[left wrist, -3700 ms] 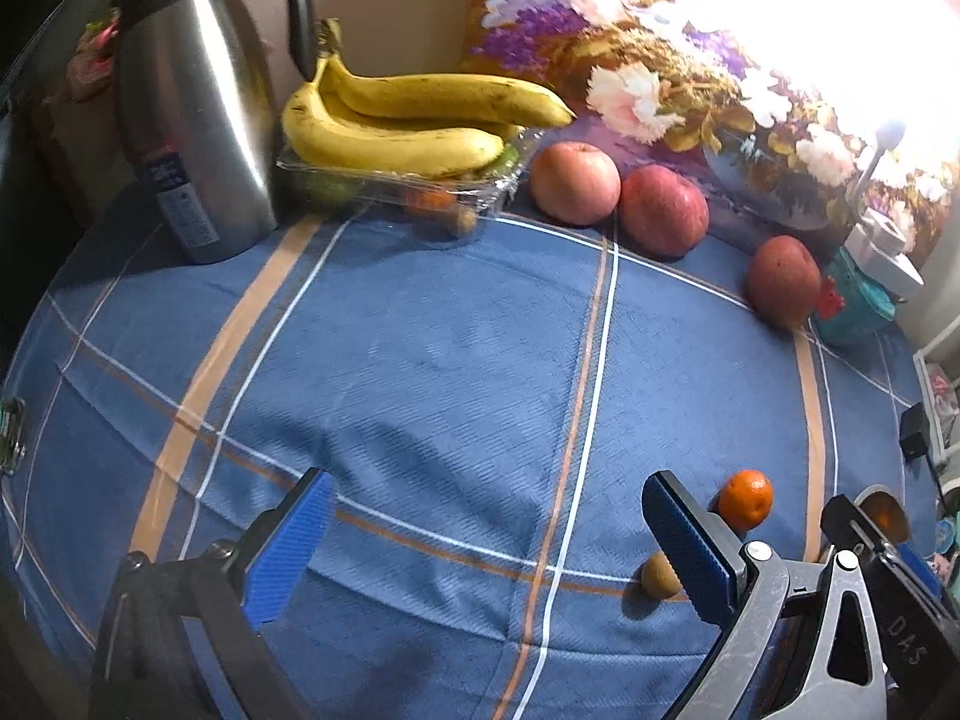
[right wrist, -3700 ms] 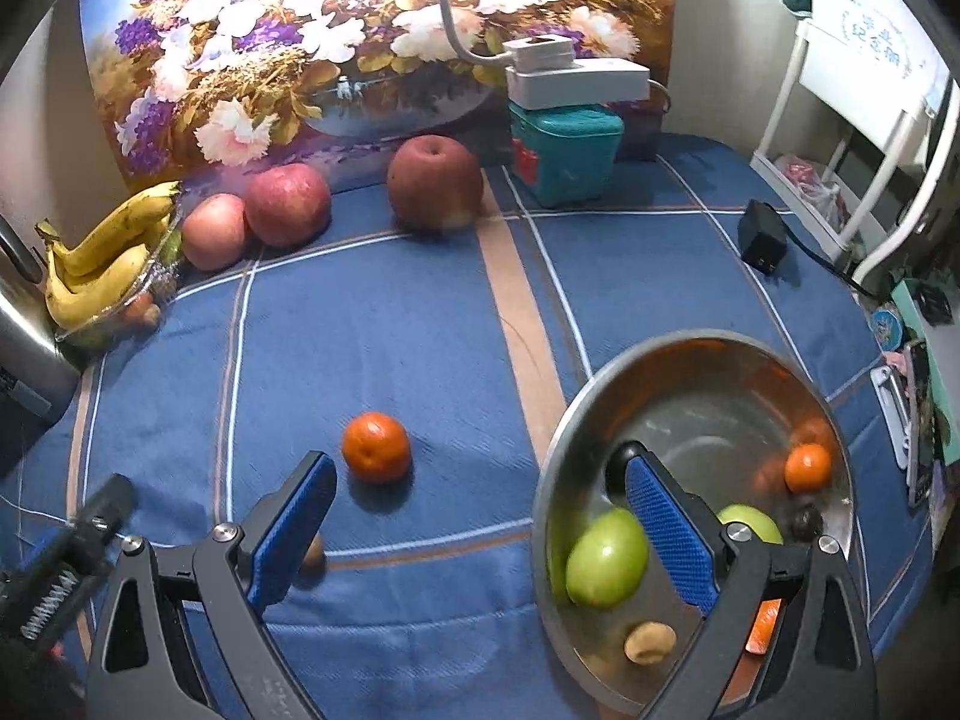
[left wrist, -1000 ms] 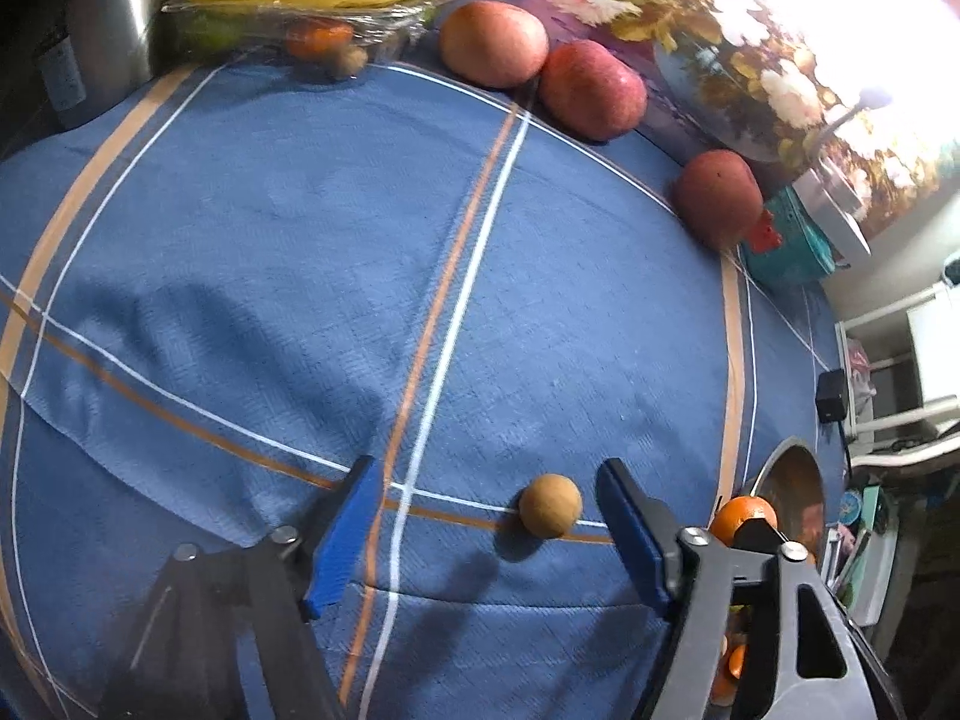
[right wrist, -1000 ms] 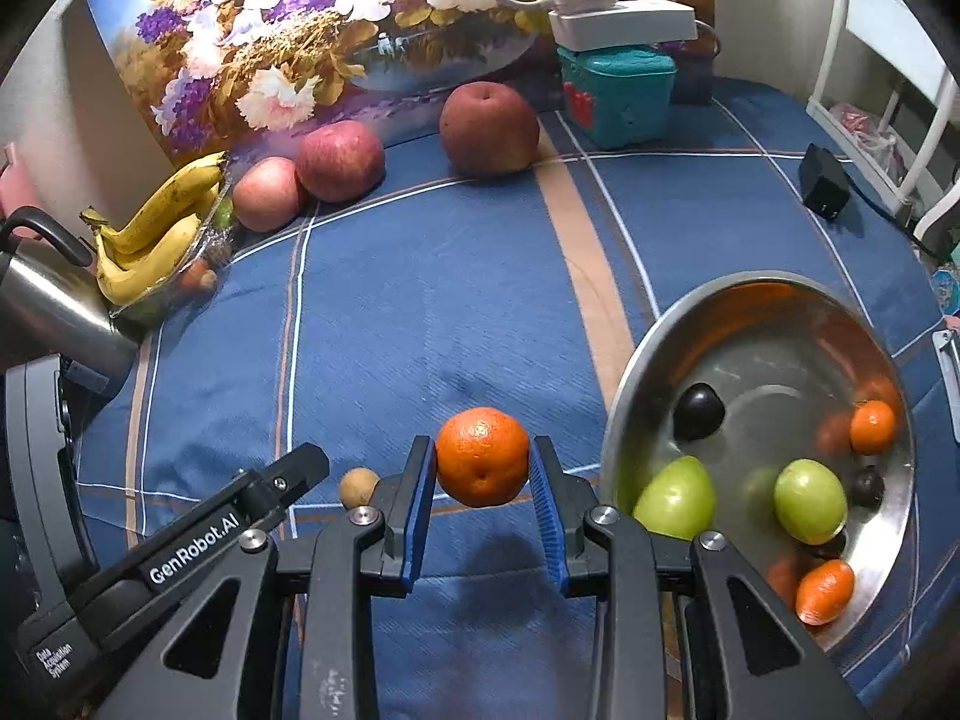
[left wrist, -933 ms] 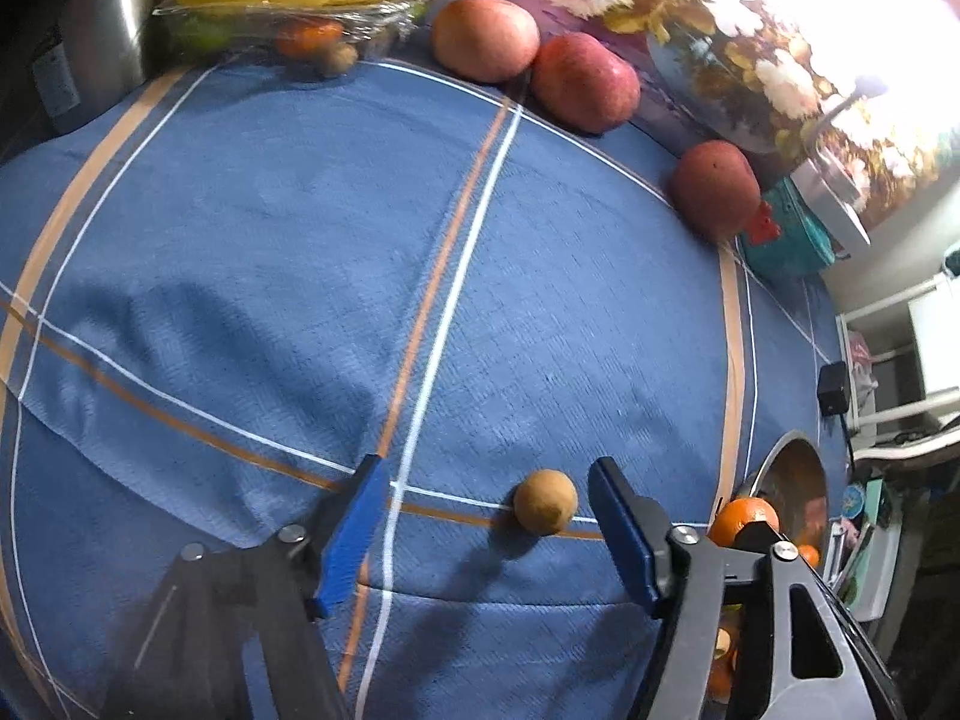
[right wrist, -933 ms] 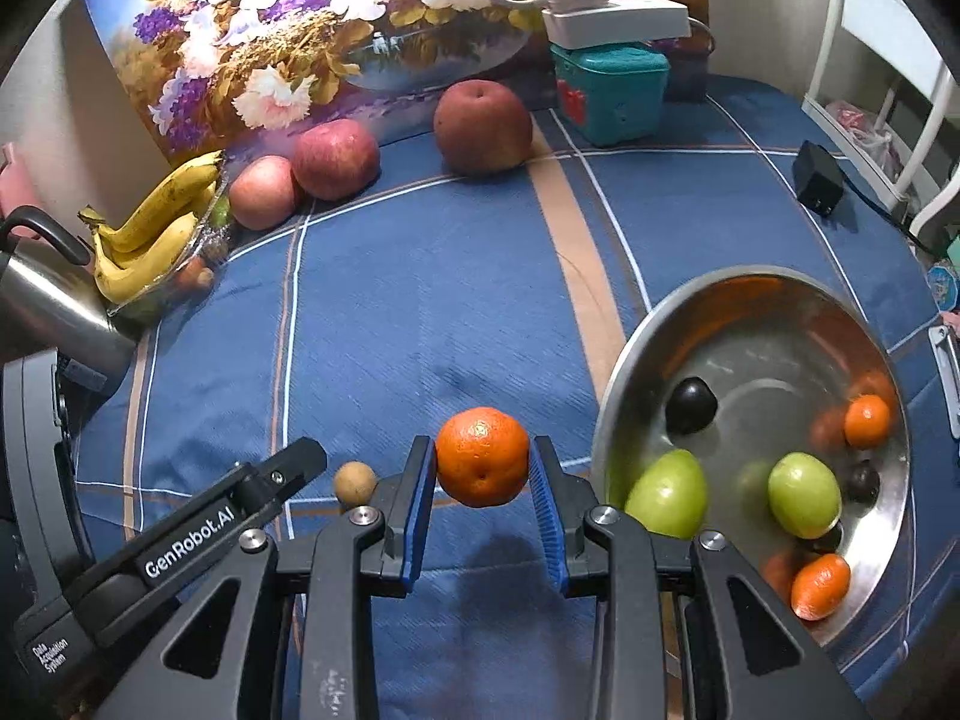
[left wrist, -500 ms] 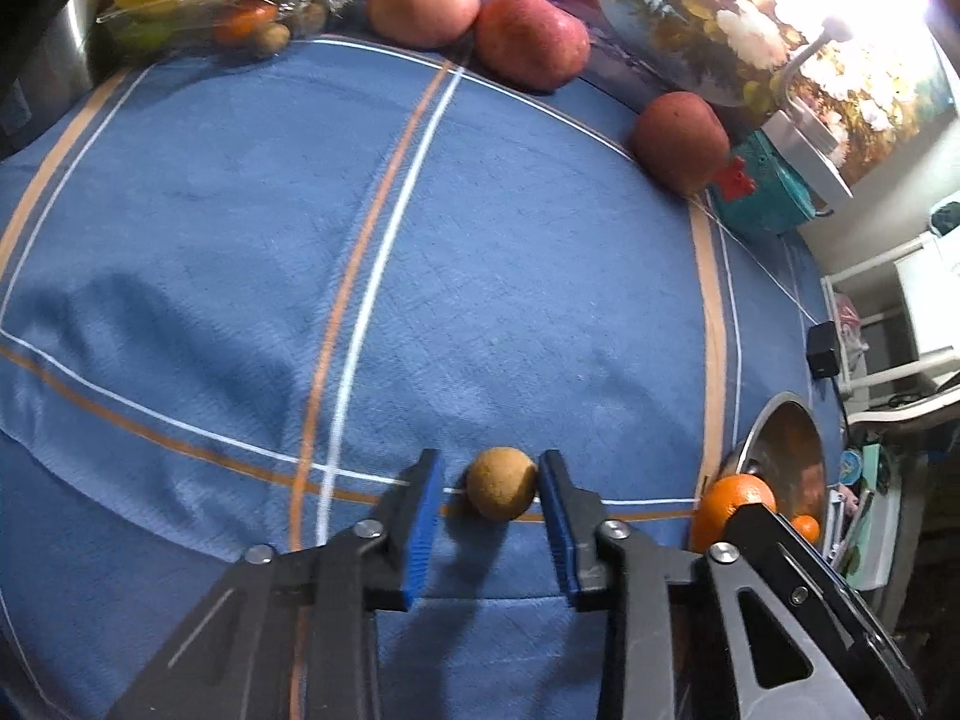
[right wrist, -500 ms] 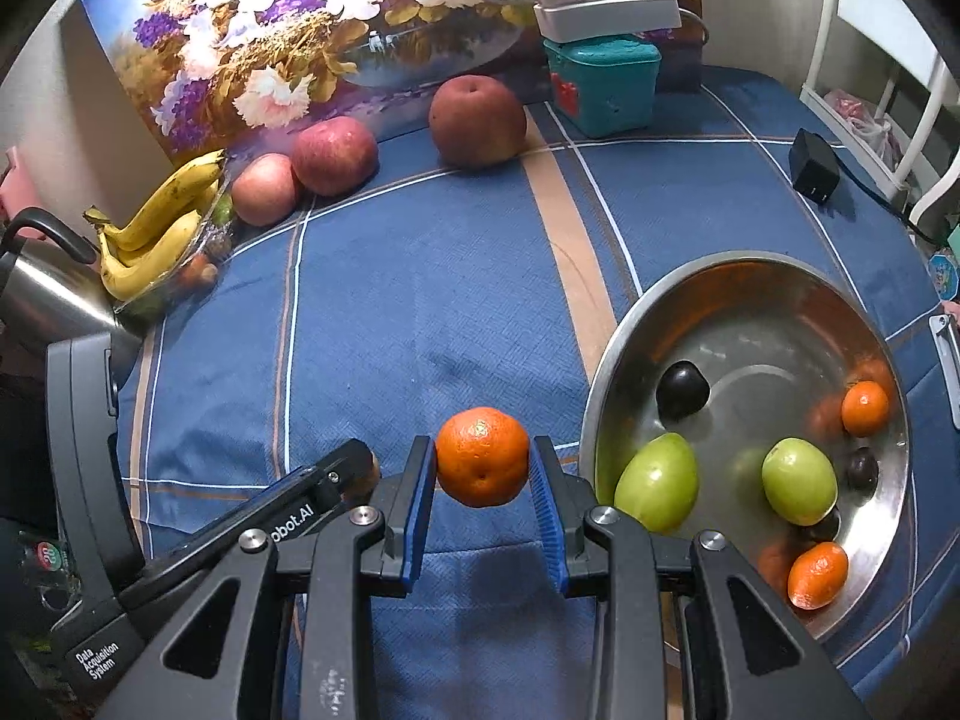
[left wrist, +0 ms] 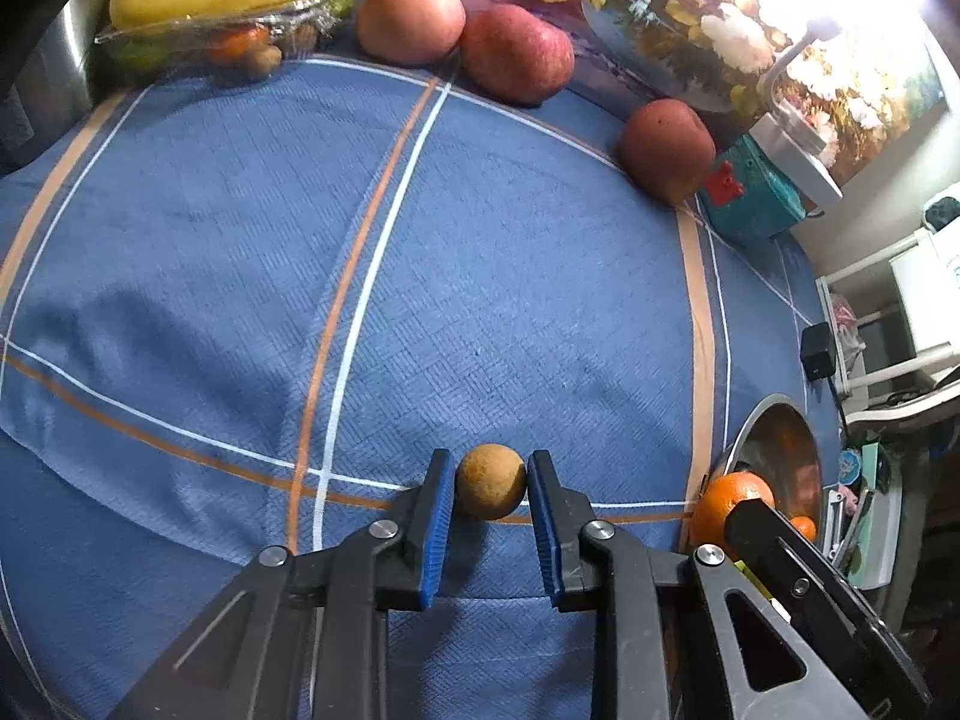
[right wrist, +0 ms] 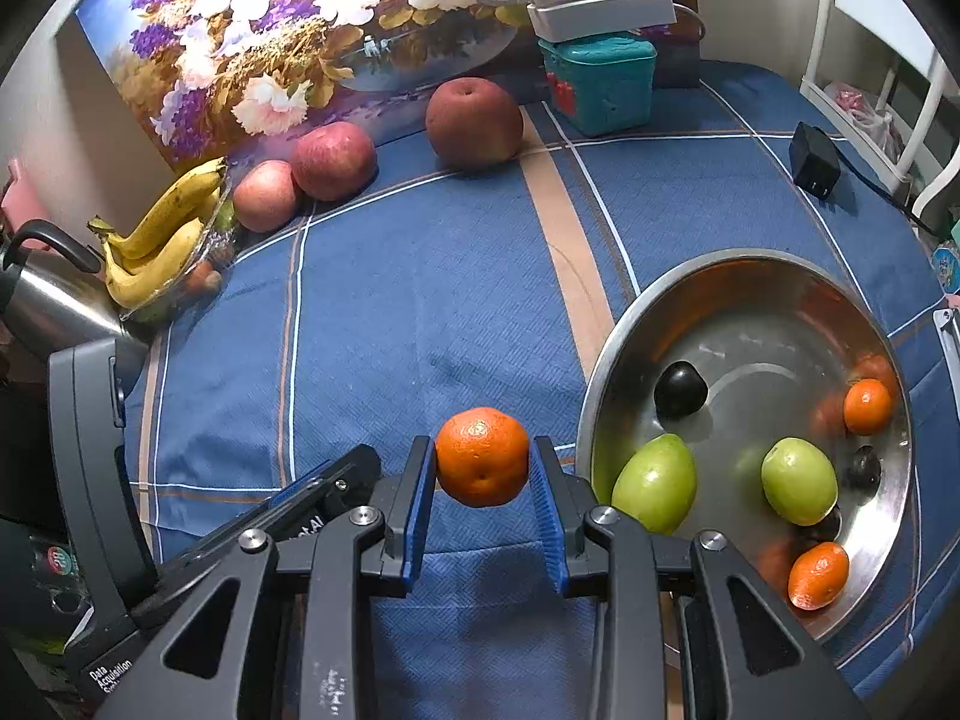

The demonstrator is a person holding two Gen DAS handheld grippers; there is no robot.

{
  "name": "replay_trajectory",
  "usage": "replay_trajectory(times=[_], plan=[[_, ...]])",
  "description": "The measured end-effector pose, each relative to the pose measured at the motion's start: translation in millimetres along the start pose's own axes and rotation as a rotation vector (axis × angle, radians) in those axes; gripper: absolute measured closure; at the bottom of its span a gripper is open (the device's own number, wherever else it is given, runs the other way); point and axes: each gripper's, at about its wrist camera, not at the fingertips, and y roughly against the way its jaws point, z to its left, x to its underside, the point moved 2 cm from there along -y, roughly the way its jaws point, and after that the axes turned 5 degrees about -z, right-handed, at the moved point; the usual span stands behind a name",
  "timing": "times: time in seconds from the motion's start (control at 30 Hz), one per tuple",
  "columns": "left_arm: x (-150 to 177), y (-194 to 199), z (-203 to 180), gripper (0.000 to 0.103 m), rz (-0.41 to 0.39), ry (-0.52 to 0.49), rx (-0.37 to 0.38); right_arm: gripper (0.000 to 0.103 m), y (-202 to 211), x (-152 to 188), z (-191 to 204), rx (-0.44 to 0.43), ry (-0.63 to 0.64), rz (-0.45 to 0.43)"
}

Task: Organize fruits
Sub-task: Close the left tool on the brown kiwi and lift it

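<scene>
Left hand-held gripper [left wrist: 489,483] now clamped on small brown fruit [left wrist: 490,481], formerly wide apart, right hand-held gripper [right wrist: 482,457] still clamping mandarin [right wrist: 482,457]

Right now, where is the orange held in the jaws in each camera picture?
Left wrist view: the orange shows at the lower right edge, partly behind the right gripper's dark body.
Right wrist view: the orange sits centre, pinched between blue pads.
Shared landmark: the steel bowl.
</scene>
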Motion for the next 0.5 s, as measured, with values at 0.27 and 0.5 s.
replay_trajectory(times=[0.27,0.5], plan=[[-5.6,19.9,-4.6,0.076,-0.056,-0.011,0.006,0.070,4.4,-1.0,-3.3,-0.013,-0.013,-0.008],[-4.3,36.7,-3.9,0.076,-0.090,-0.024,0.011,0.070,8.4,-2.7,-5.9,-0.019,-0.022,-0.016]])
